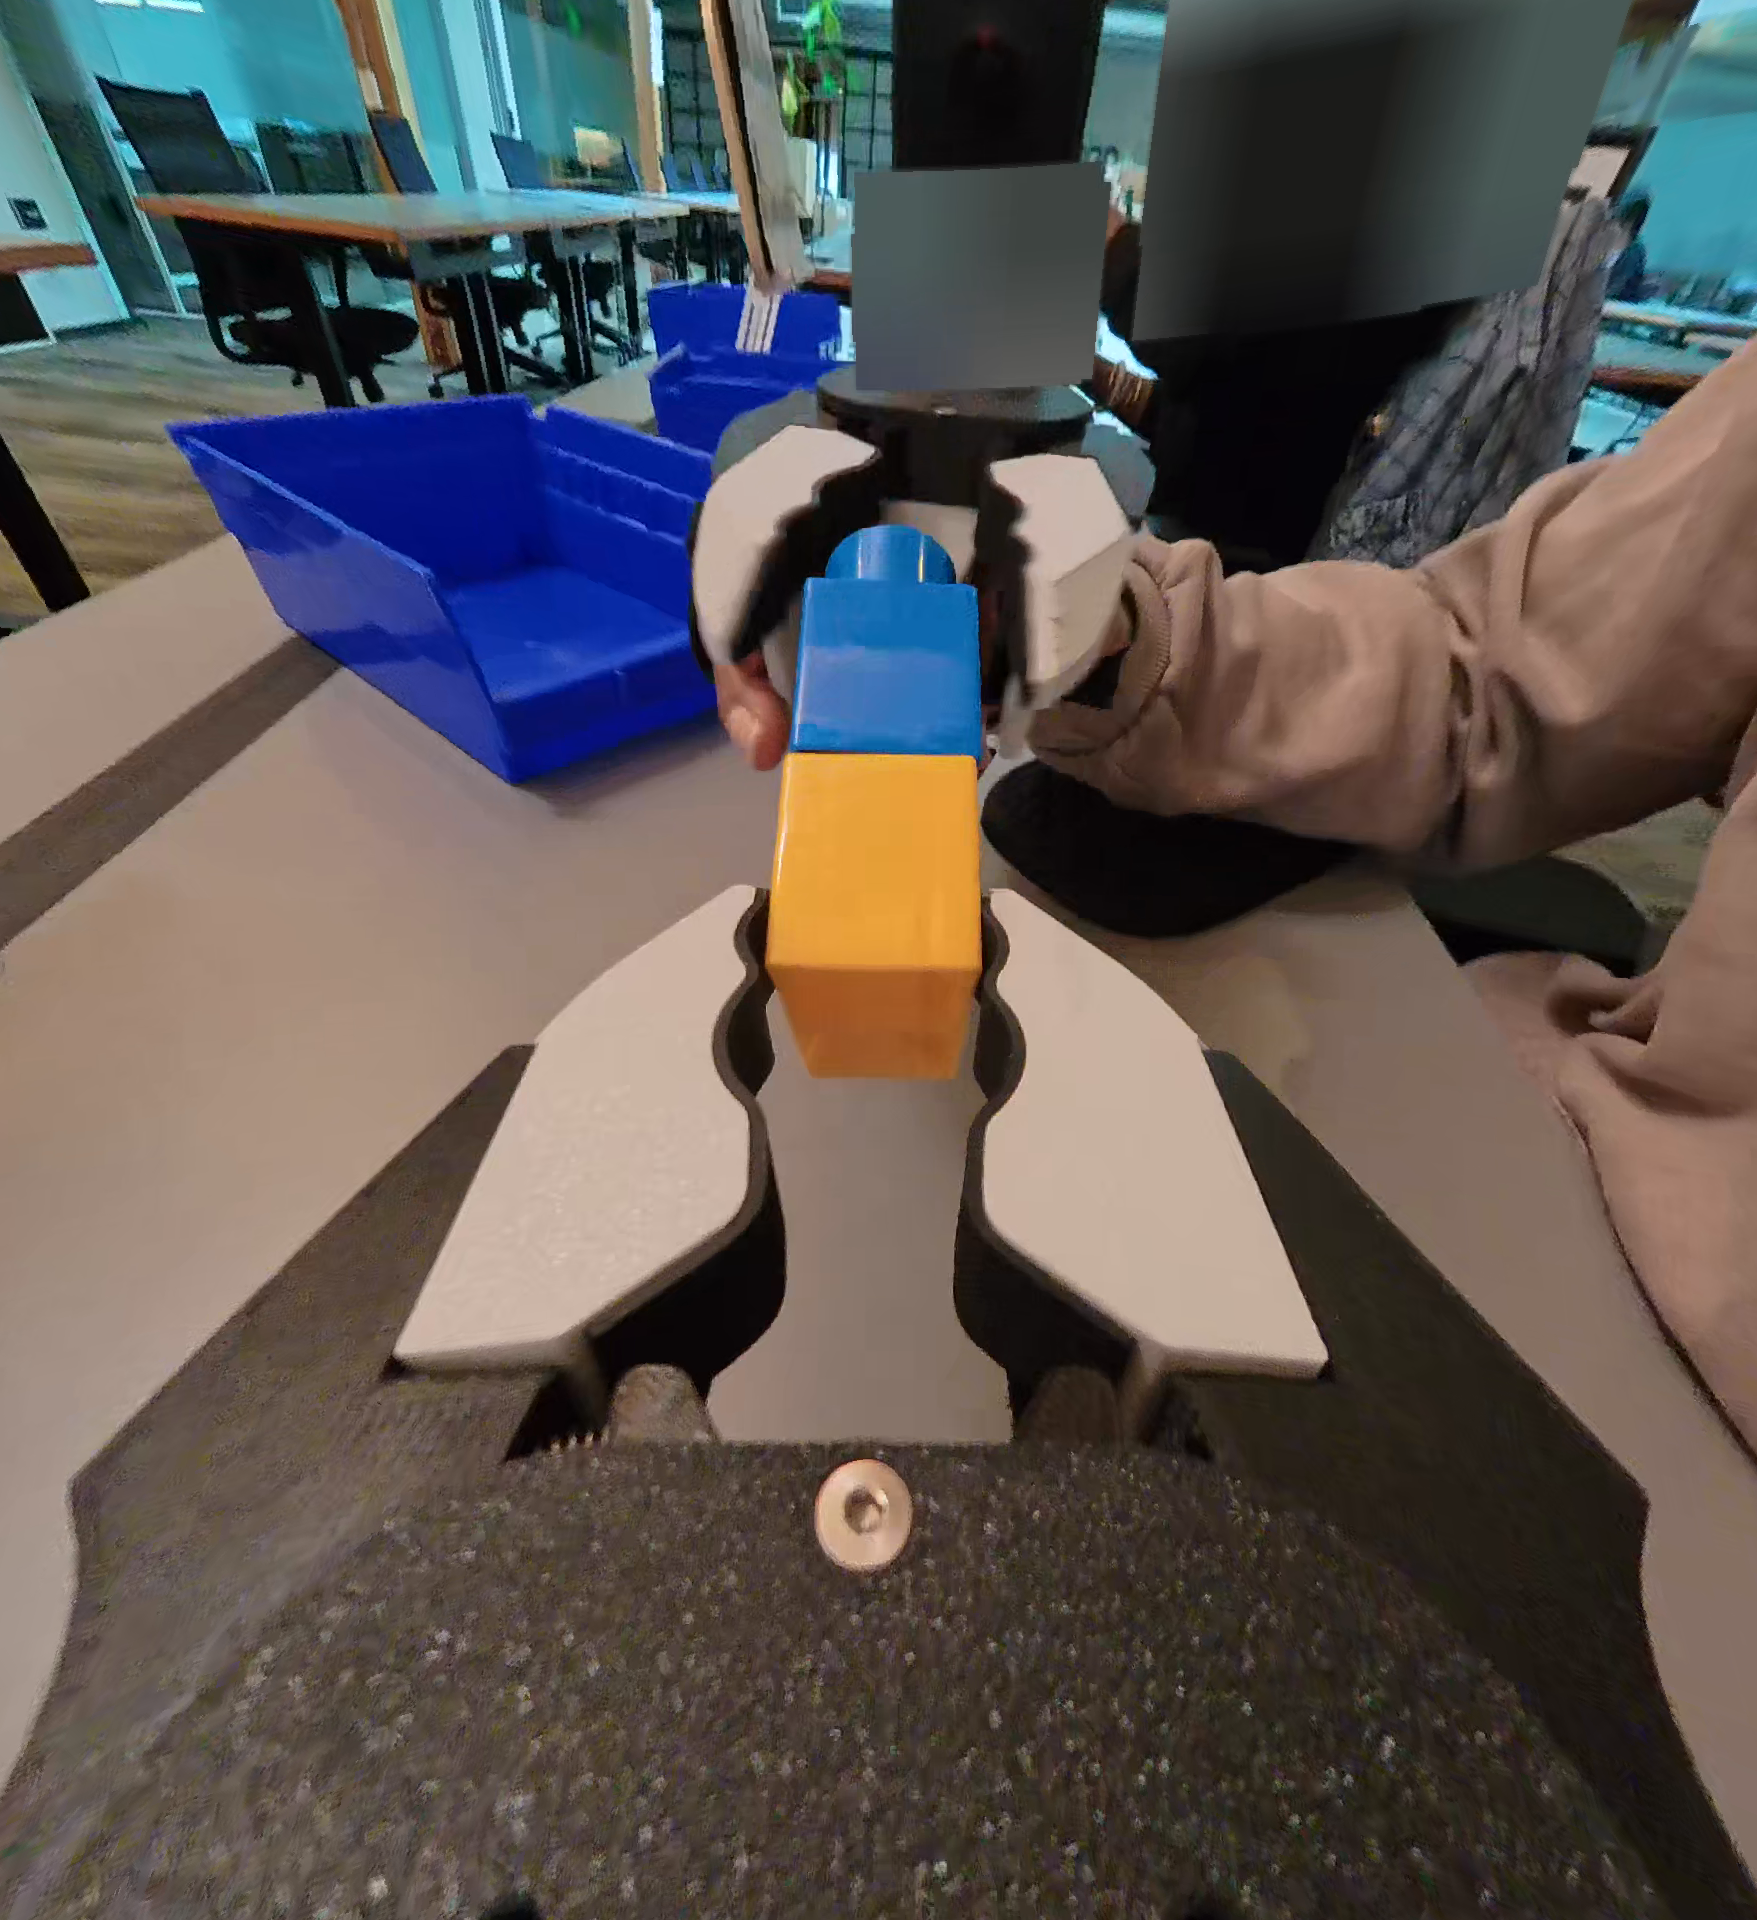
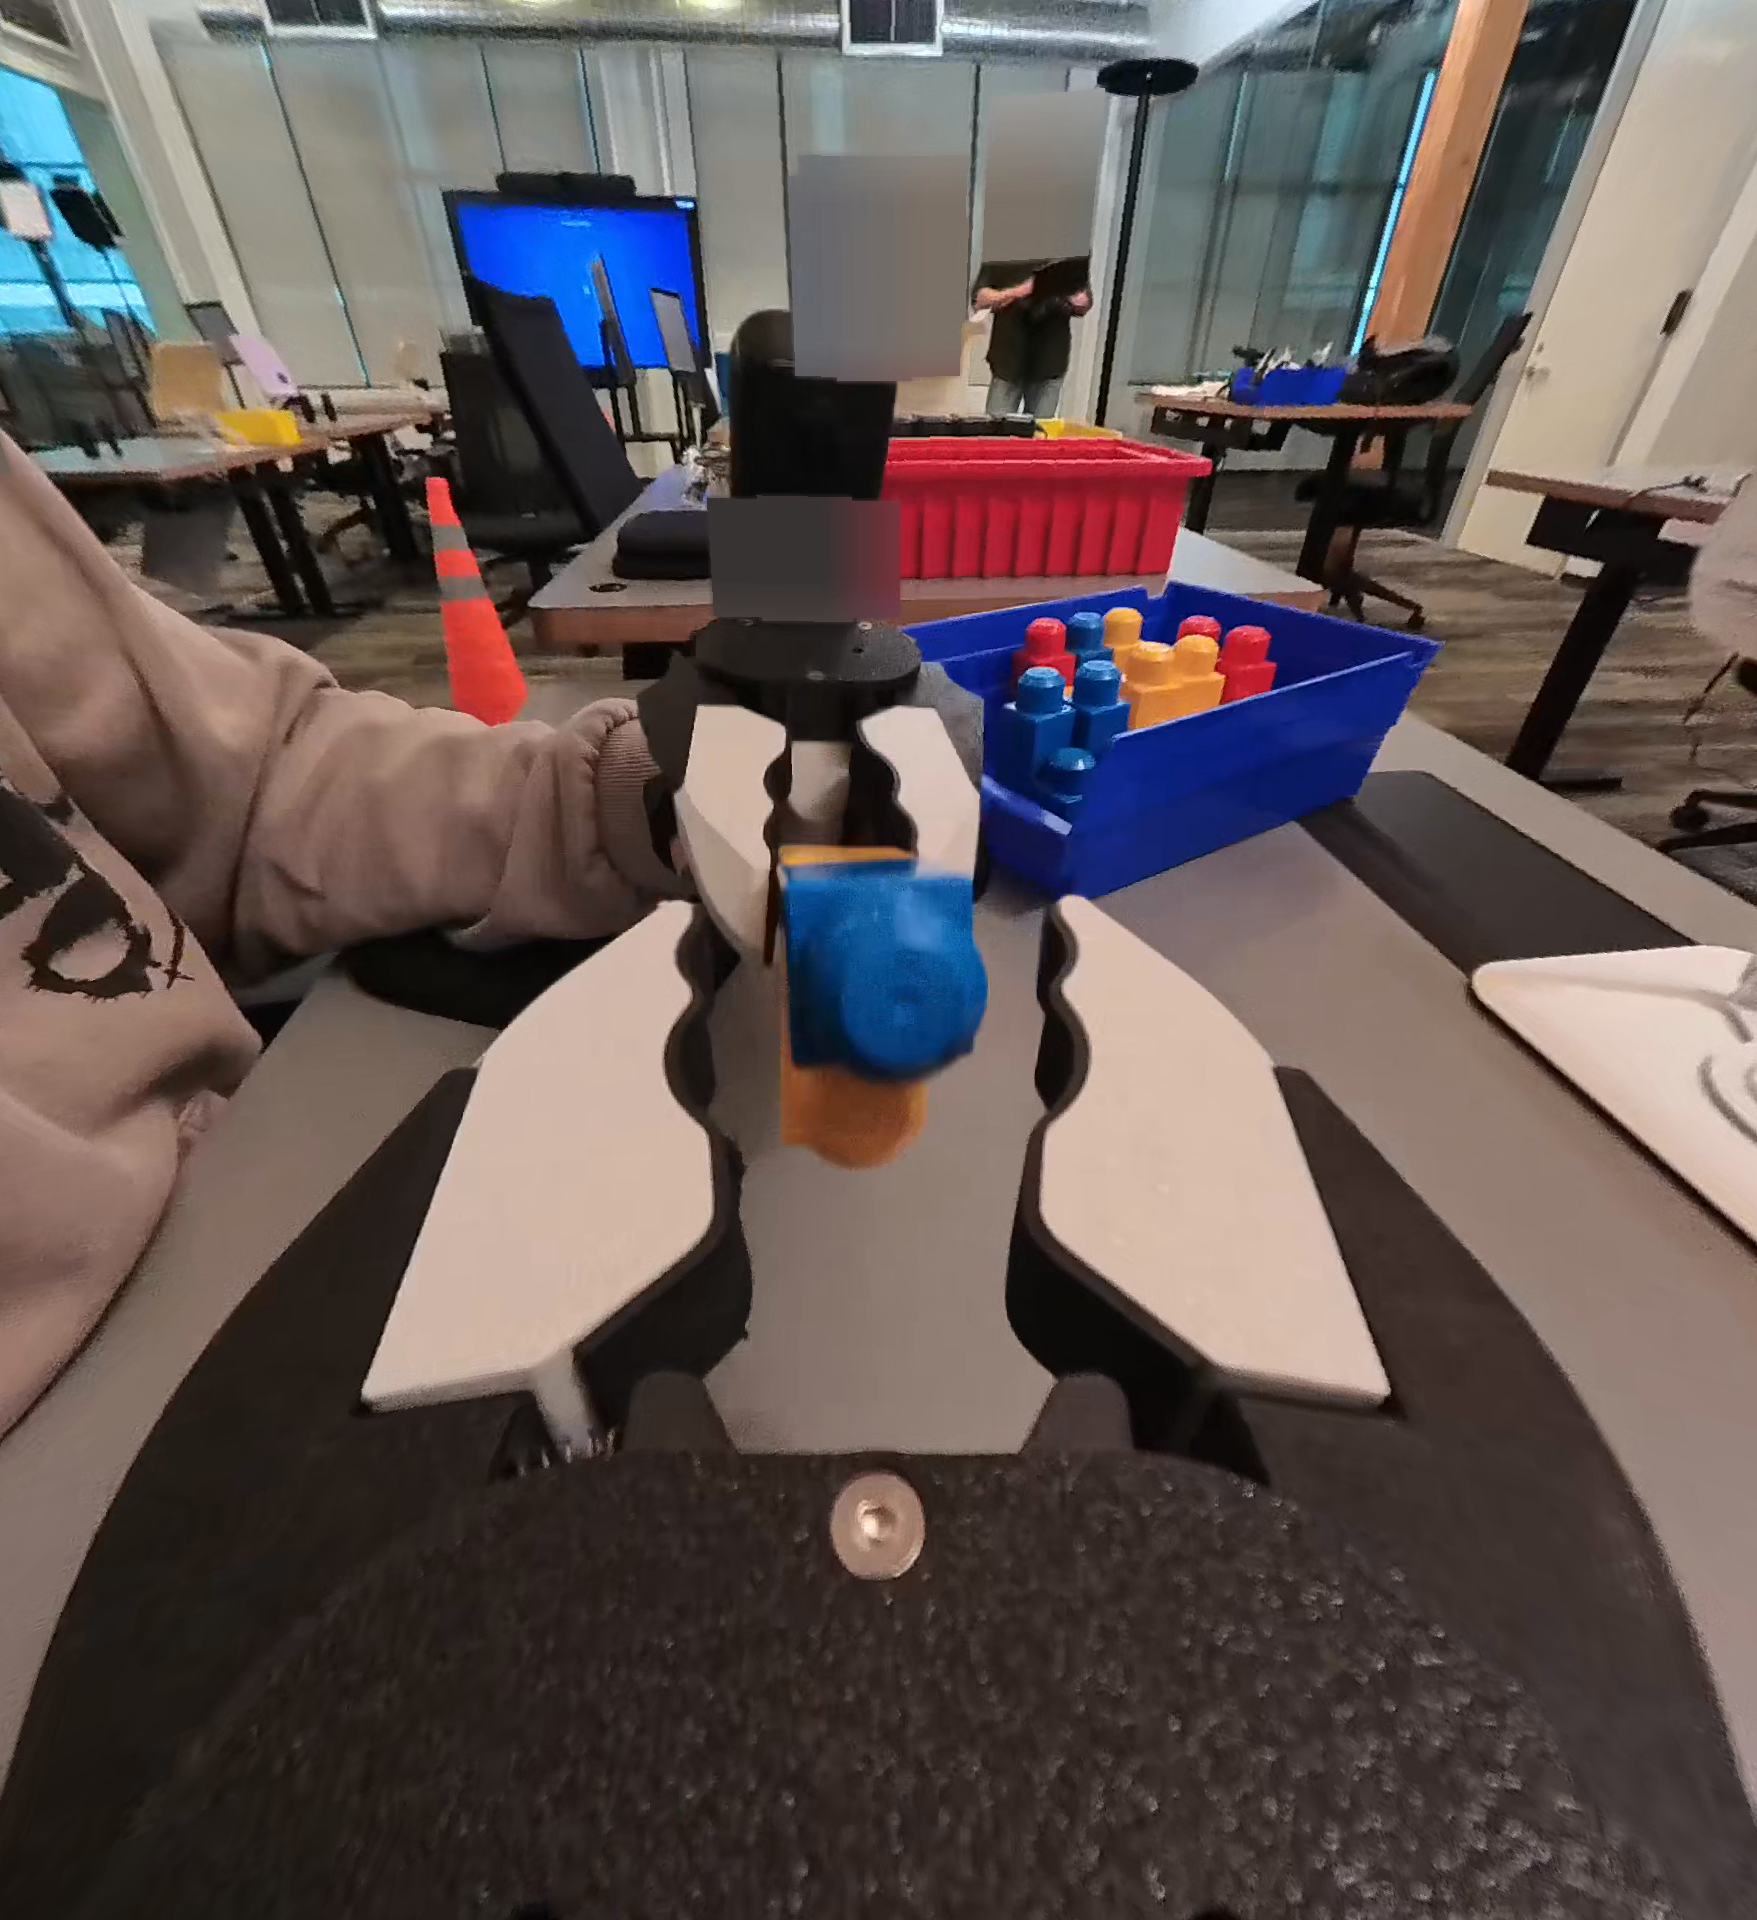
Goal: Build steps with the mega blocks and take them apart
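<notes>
My left gripper [image 1: 874,914] is shut on an orange mega block [image 1: 874,904] and holds it above the grey table [image 1: 334,987]. A blue block [image 1: 886,665] is plugged onto the orange block's far end, its stud pointing at my right gripper [image 1: 884,675]. In the right wrist view the right gripper [image 2: 874,920] is open, with the blue block [image 2: 874,977] between its fingers and gaps on both sides. An orange stud [image 2: 853,1127] shows just under the blue block. The left gripper [image 2: 853,883] holds the orange block behind it.
An empty blue bin [image 1: 500,603] stands on the table to the left. A blue bin [image 2: 1269,769] with several red, blue and orange blocks stands behind on the right, and a red bin [image 2: 1040,509] farther back. A white stand base [image 2: 1632,1049] lies at the right. A beige sleeve [image 1: 1373,707] reaches in. One gripper's finger ends stand about 5 centimeters off the other's.
</notes>
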